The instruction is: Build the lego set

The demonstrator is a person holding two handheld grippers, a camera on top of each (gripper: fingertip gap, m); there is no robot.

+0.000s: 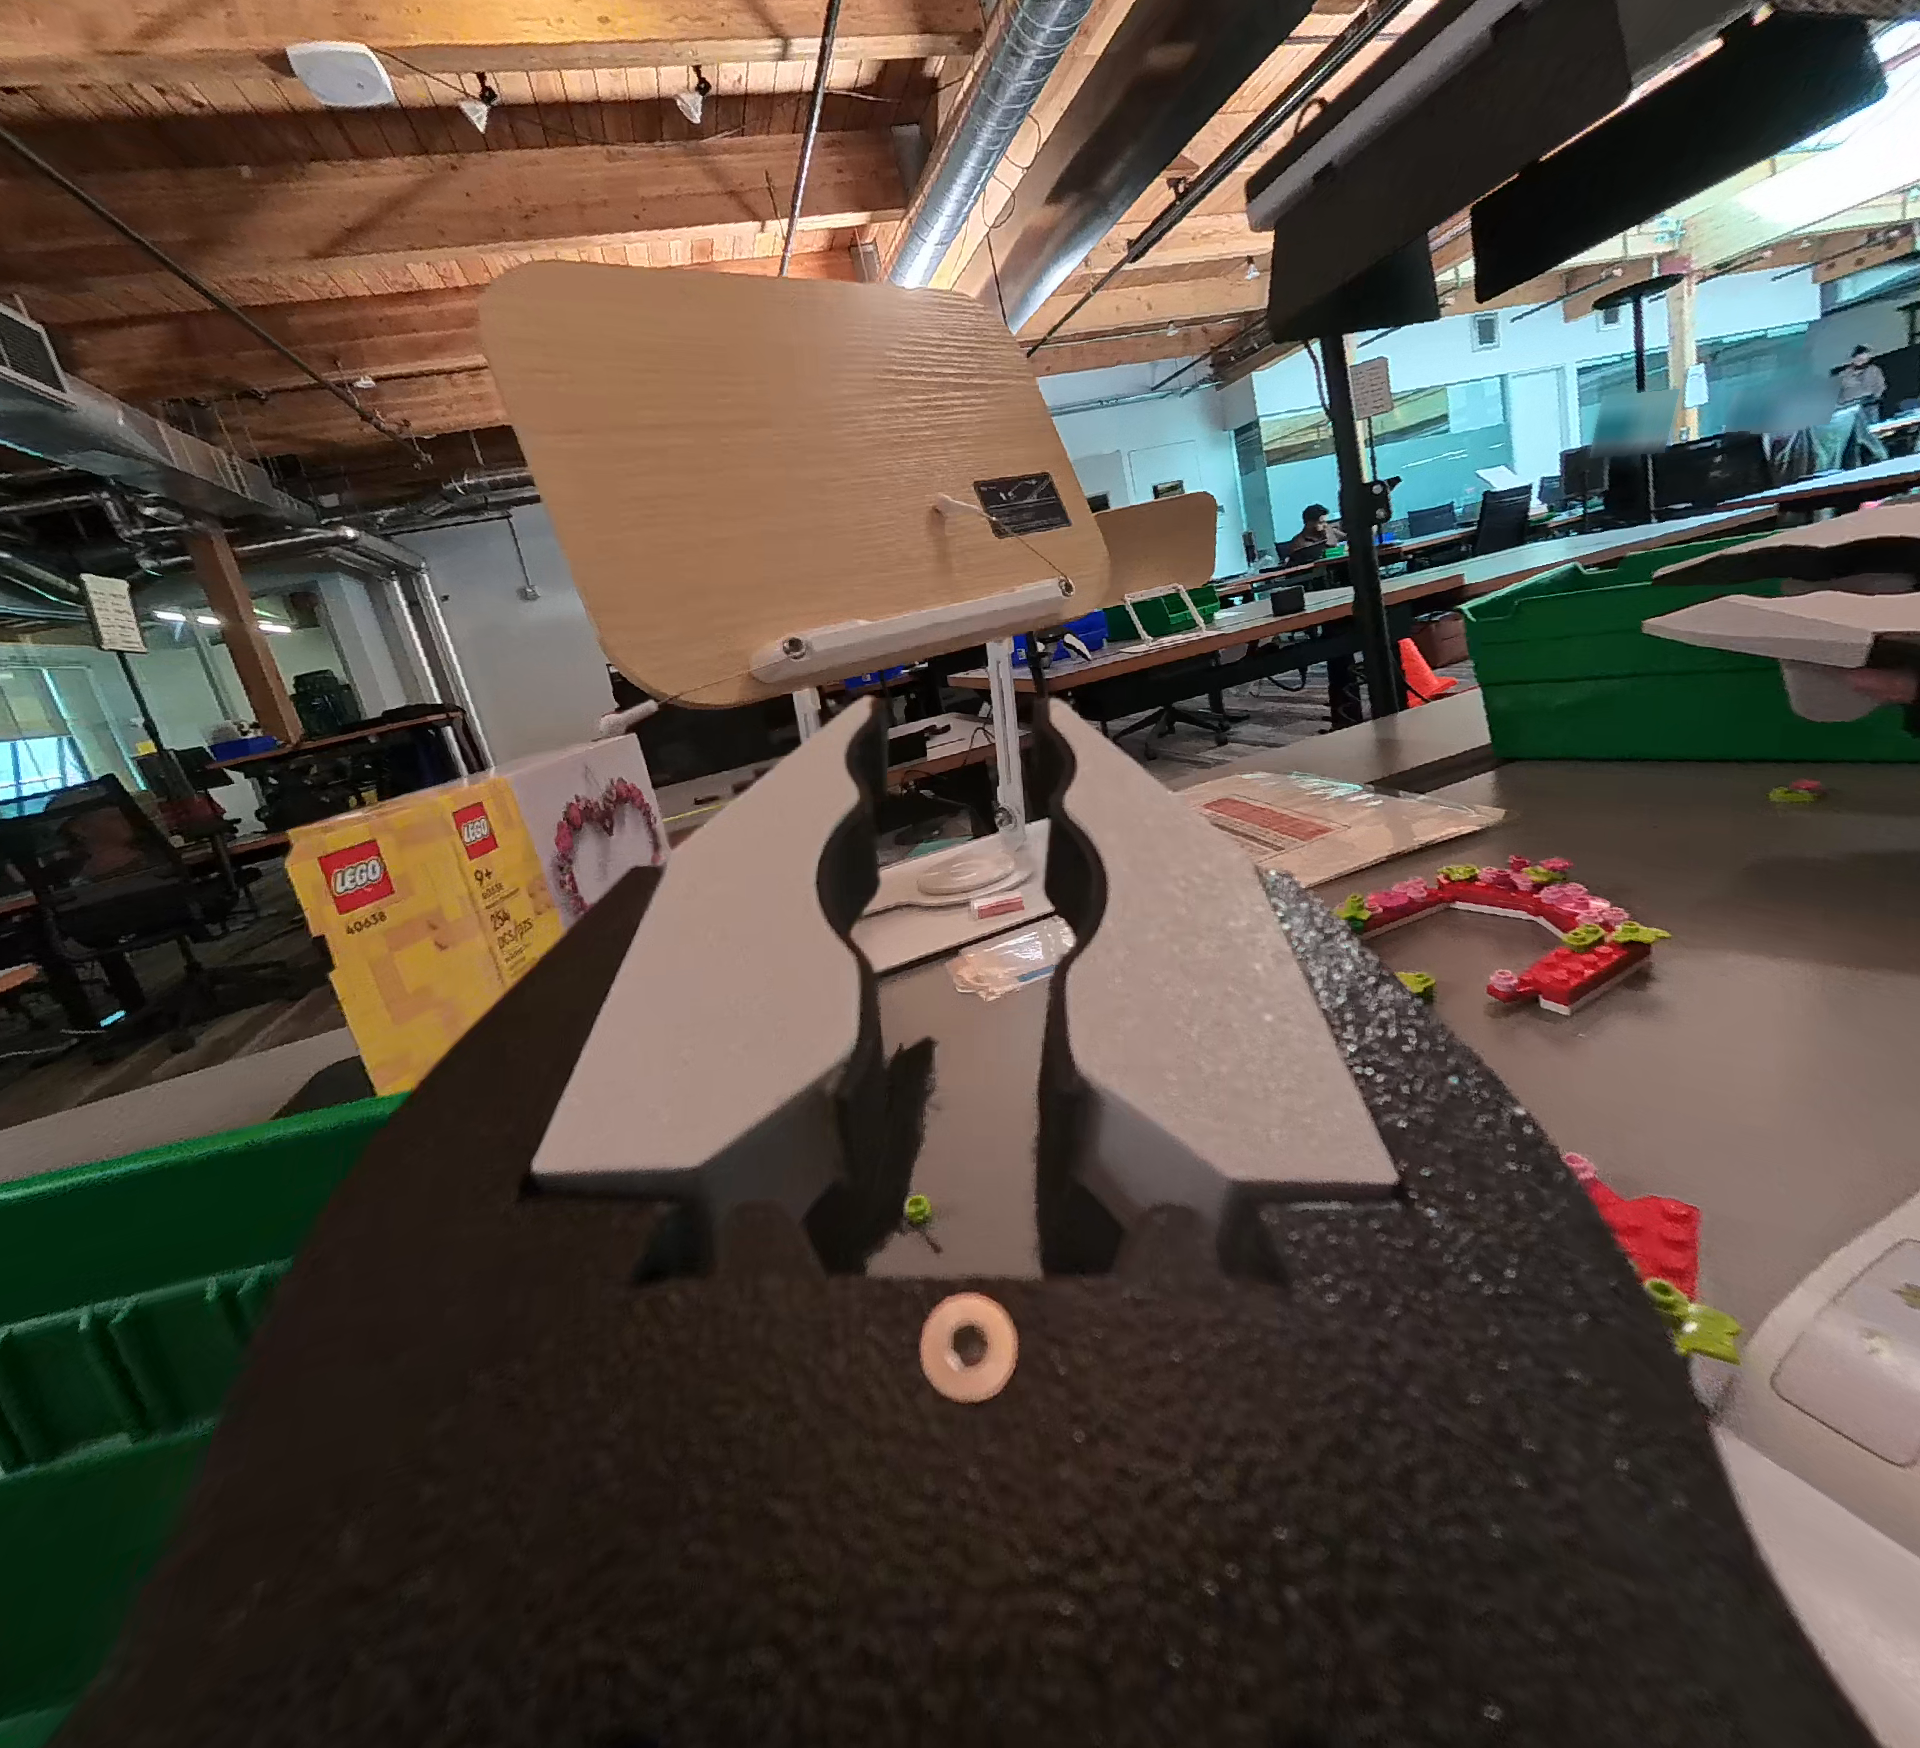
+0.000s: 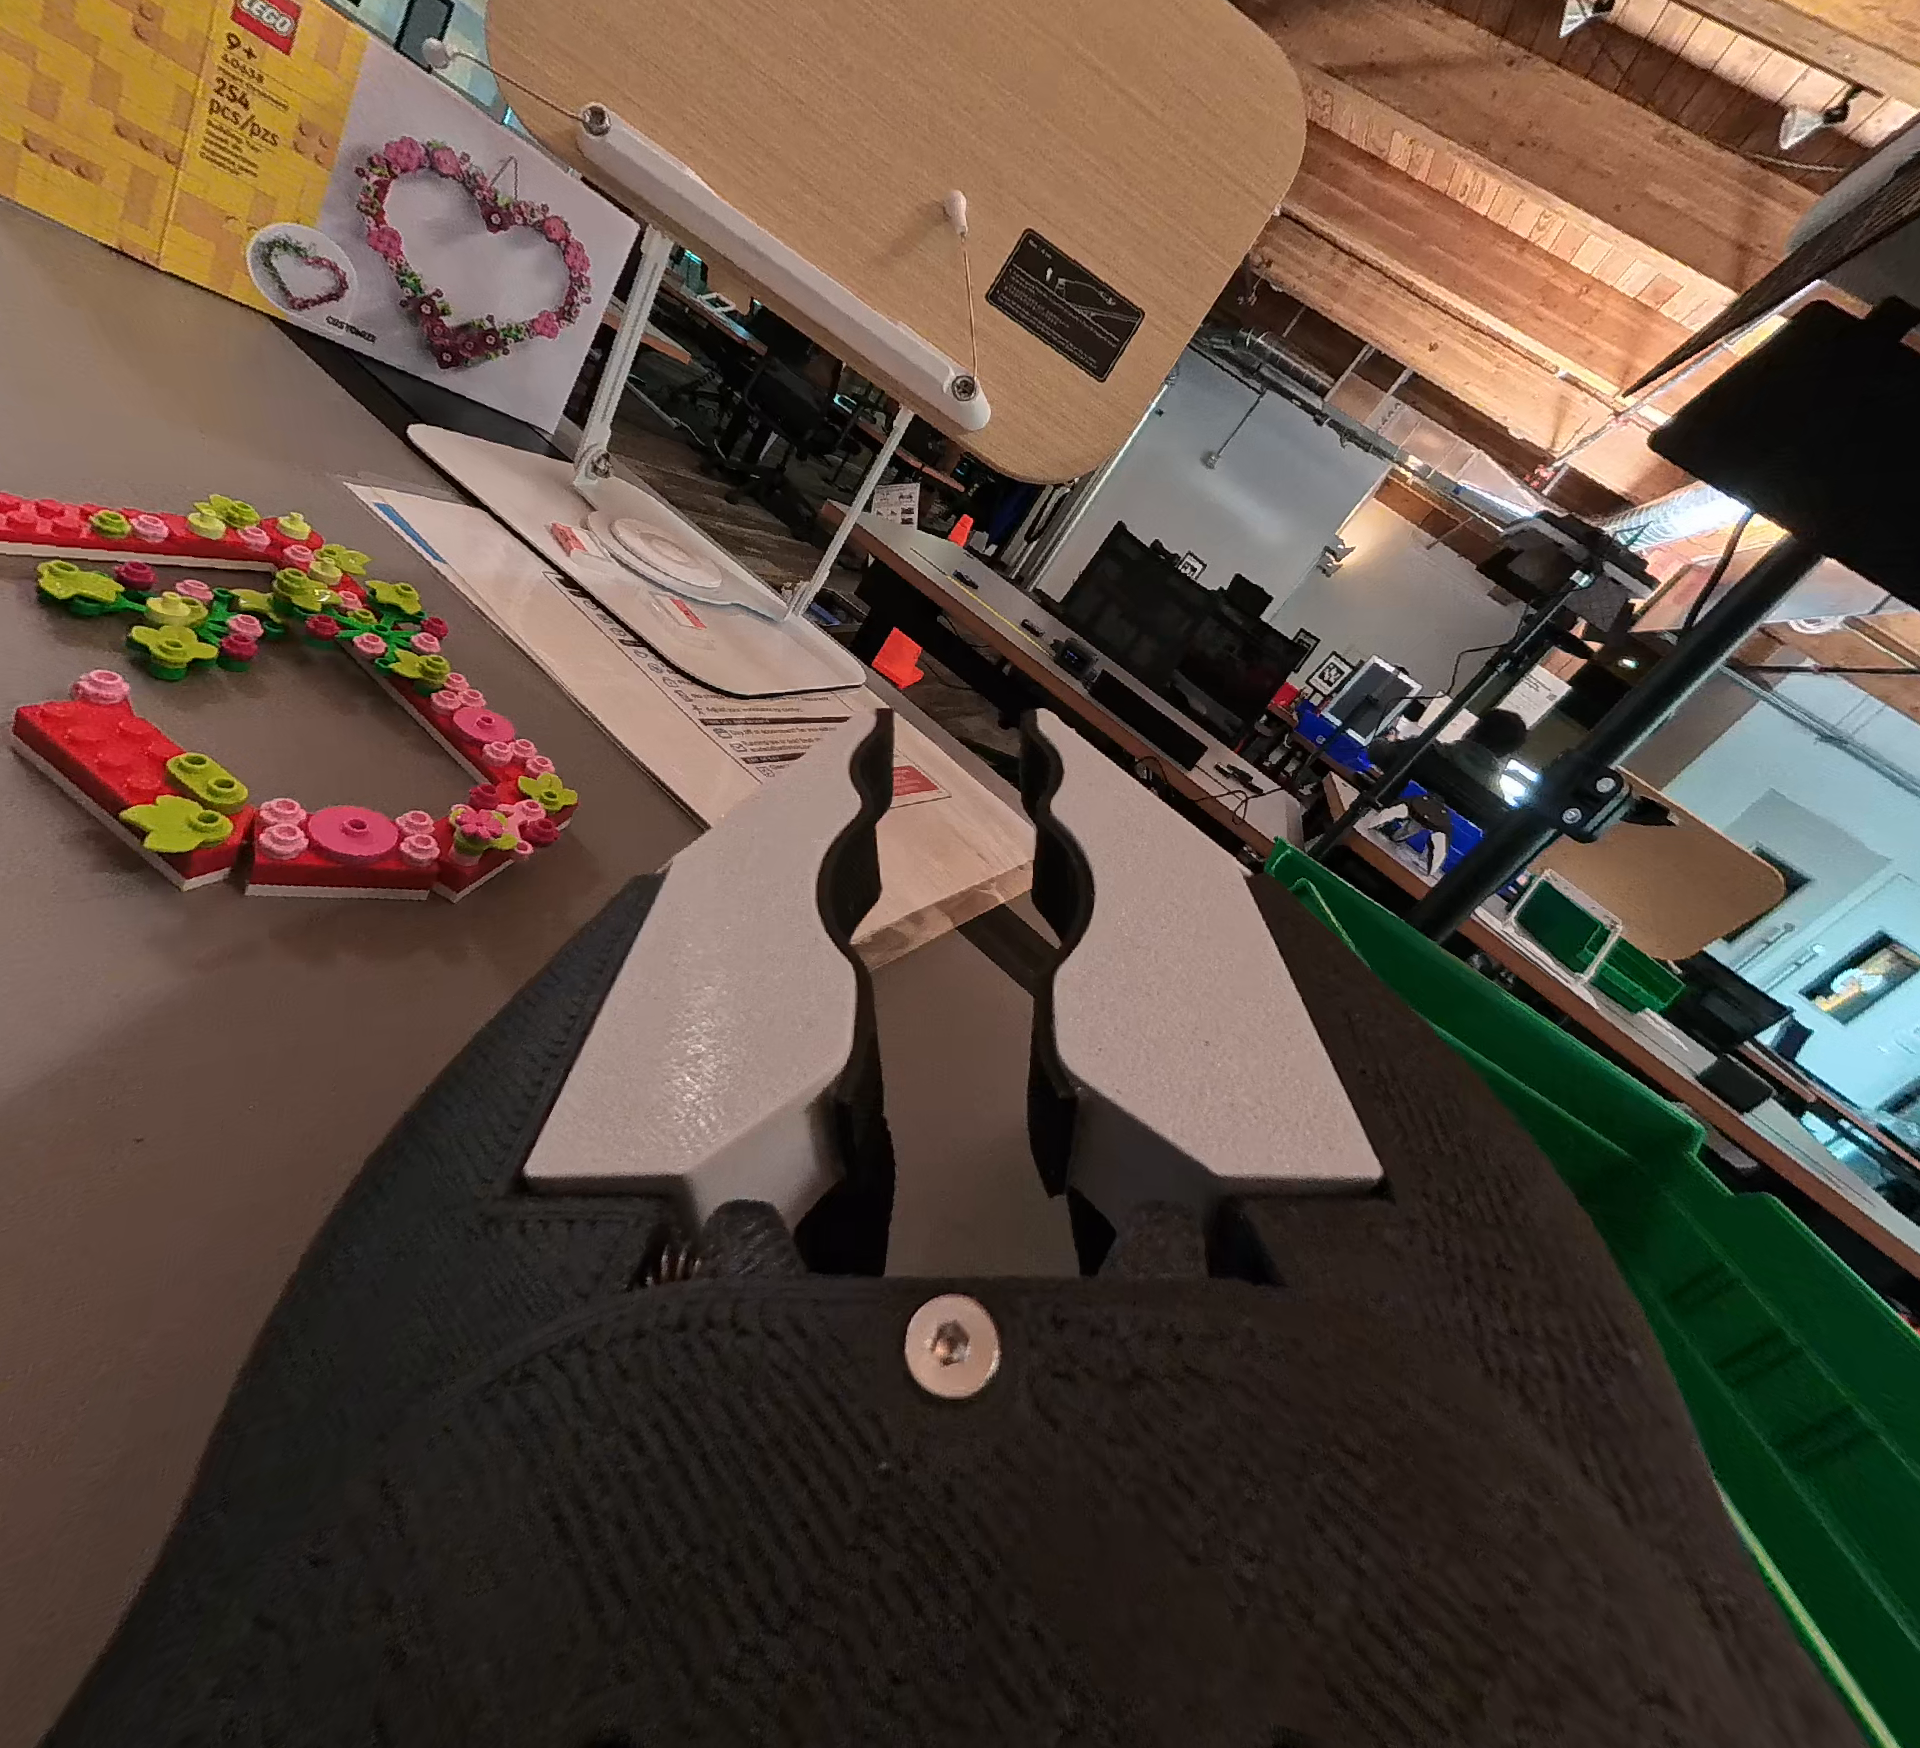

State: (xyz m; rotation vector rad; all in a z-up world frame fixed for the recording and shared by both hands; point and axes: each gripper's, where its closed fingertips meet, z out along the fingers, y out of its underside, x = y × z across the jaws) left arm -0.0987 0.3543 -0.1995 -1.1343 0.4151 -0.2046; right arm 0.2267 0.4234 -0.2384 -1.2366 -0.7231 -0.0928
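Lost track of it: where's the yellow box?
The yellow box stands at the table's far edge, upper left in the right wrist view, behind the red heart piece, left of the wooden stand.

Both views are taken low over the tabletop [image 1: 1714, 1054], facing far; the wooden book stand [image 1: 790, 472] [image 2: 894, 109] is shared.

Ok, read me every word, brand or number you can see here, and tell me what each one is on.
I can't repeat writing, only say where it stands.
Yellow box: a logo and numbers on its side.
Black sticker on the wooden stand: print too small to read.
White sheet under the stand: small printed lines.
Hanging sign: blurred.
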